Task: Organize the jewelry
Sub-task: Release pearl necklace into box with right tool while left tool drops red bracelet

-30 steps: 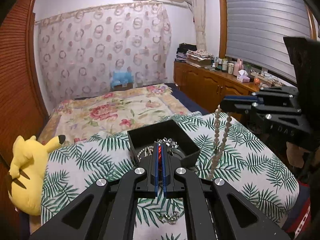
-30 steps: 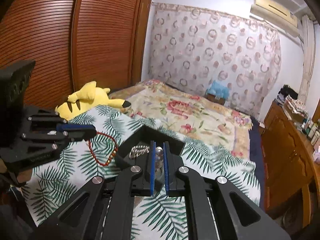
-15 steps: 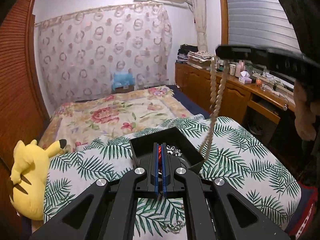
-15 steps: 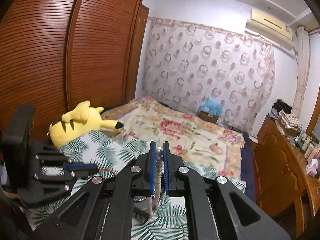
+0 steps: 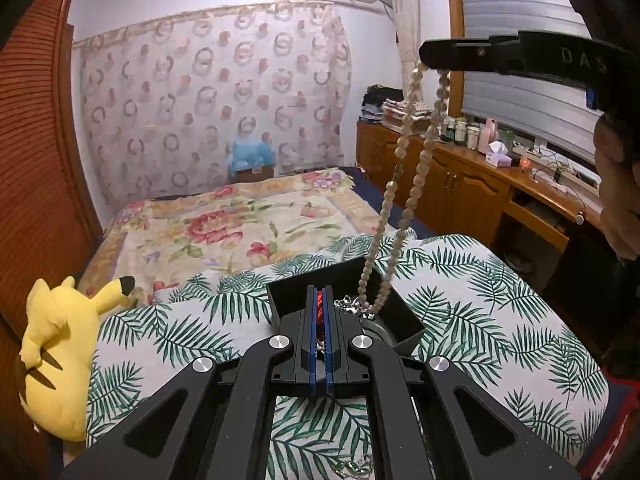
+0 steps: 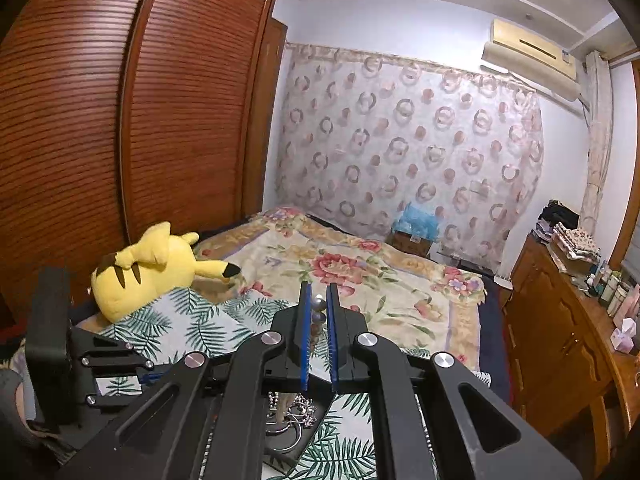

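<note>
1. The pearl necklace (image 5: 404, 184) hangs as a long double strand from the tips of the right gripper (image 5: 430, 53), whose jaws are clamped on its top beads; in the right wrist view those beads (image 6: 319, 309) sit pinched between the blue pads (image 6: 306, 320).
2. The strand's lower end dips into the black box (image 5: 404, 318), which lies straight ahead of the left gripper (image 5: 319, 300) and well below the right one.
3. The left gripper's jaws are pressed together on a red bead string (image 5: 319, 308), just above the box's near side.
4. Silver chains (image 5: 352, 305) lie heaped inside the box, just right of the left gripper's tips.
5. The box rests on a palm-leaf cloth (image 5: 480, 300) spread beneath both grippers.
6. More silver jewelry (image 5: 354, 467) lies on the cloth under the left gripper's frame.
7. A yellow plush toy (image 5: 56, 352) lies far left of the left gripper; a floral bedspread (image 5: 224, 228) stretches beyond the box.
</note>
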